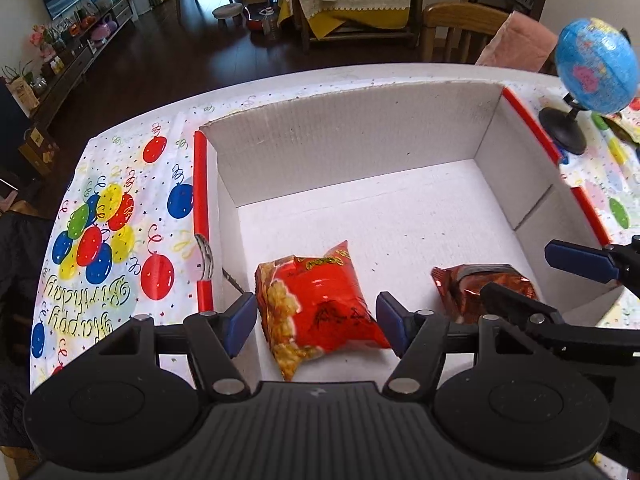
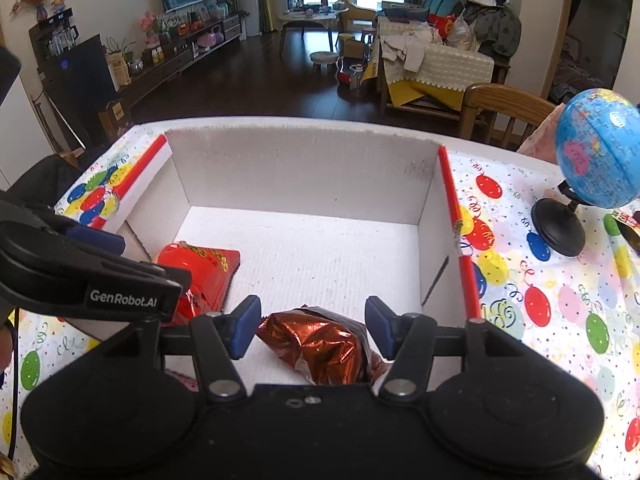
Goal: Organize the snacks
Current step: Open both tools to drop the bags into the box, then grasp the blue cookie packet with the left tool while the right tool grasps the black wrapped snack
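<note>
A white cardboard box with red edges stands on the table; it also shows in the right wrist view. A red popcorn bag lies on the box floor between the open fingers of my left gripper; it also shows in the right wrist view. A shiny copper-red snack bag lies on the box floor between the open fingers of my right gripper; it shows in the left wrist view too. Whether the pads touch the bags I cannot tell.
A blue globe on a black stand stands right of the box, also in the right wrist view. The table has a balloon-print birthday cloth. A wooden chair is behind the table. Some colourful items lie at the far right.
</note>
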A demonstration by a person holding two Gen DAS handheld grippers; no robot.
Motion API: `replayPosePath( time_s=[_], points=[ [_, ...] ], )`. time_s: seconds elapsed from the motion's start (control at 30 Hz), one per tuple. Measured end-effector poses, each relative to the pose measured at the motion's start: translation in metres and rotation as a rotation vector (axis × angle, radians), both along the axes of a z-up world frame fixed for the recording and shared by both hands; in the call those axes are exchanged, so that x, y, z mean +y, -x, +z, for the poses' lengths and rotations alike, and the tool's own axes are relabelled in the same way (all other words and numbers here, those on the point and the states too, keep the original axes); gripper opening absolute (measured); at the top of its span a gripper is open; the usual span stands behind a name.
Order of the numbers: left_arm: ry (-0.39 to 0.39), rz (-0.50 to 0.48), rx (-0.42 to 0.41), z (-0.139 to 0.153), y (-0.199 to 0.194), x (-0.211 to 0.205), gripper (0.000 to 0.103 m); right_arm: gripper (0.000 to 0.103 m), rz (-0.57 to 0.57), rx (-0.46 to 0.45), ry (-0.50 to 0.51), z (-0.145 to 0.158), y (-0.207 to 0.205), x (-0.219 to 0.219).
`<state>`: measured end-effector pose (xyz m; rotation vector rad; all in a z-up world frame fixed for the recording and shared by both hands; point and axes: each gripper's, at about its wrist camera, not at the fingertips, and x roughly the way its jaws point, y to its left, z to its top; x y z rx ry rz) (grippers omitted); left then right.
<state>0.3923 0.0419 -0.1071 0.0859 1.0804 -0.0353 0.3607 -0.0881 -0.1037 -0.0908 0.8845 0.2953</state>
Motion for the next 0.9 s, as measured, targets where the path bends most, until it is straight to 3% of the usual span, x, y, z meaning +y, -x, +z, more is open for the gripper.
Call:
replayPosePath(
  time_s=[0.53, 0.7, 0.9],
  points=[
    [0.076, -0.017, -0.071, 0.049, 0.063, 0.012, 0.067, 0.076, -0.049, -0.103, -0.073, 0.047, 0.058, -0.015],
    [0.096, -0.032, -0.098, 0.065, 0.087, 0.014, 0.073, 0.080, -0.061, -0.126, -0.099, 0.059, 0.079, -0.016],
    [0.119, -0.038, -0.138, 0.082, 0.117, 0.018, 0.073, 0.086, -0.070, -0.159, -0.124, 0.073, 0.108, -0.015]
  ],
)
